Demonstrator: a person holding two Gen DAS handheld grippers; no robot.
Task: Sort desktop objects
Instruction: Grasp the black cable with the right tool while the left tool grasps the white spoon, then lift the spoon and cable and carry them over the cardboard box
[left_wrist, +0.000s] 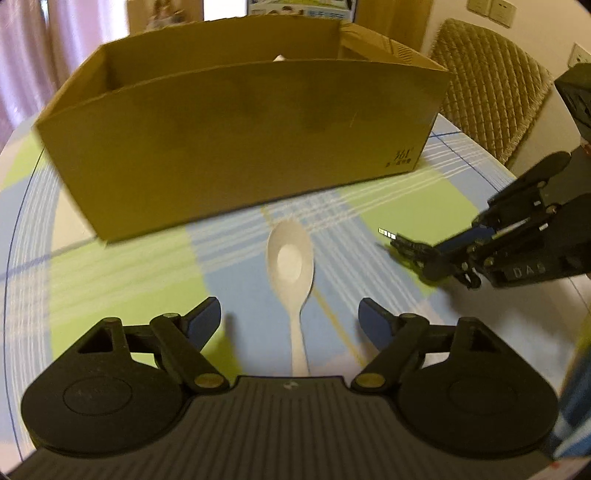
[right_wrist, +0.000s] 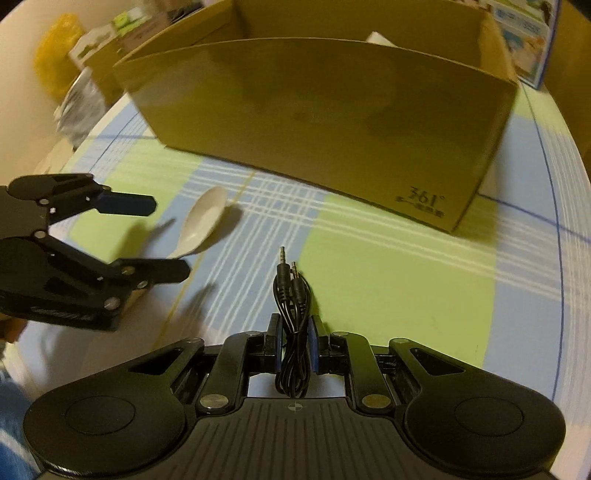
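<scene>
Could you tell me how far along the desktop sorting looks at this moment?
Possibly done: something white already shows inside the cardboard box, though I cannot identify it. In hand: the right tool is shut on a coiled black audio cable. Left: the white spoon lies on the checked tablecloth, between the fingers of the open left tool, not yet gripped.

Ahead of both grippers, a plain brown box (left_wrist: 236, 147) with small dark print at its lower corner. Between the left gripper's (left_wrist: 290, 321) blue-padded black fingers, a white spoon (left_wrist: 290, 258). Clamped in the right gripper (right_wrist: 294, 343), also black with blue pads, a black cable (right_wrist: 293, 295) with silver plugs. Underneath, a cloth (right_wrist: 388, 288) checked green, pale blue and white.
</scene>
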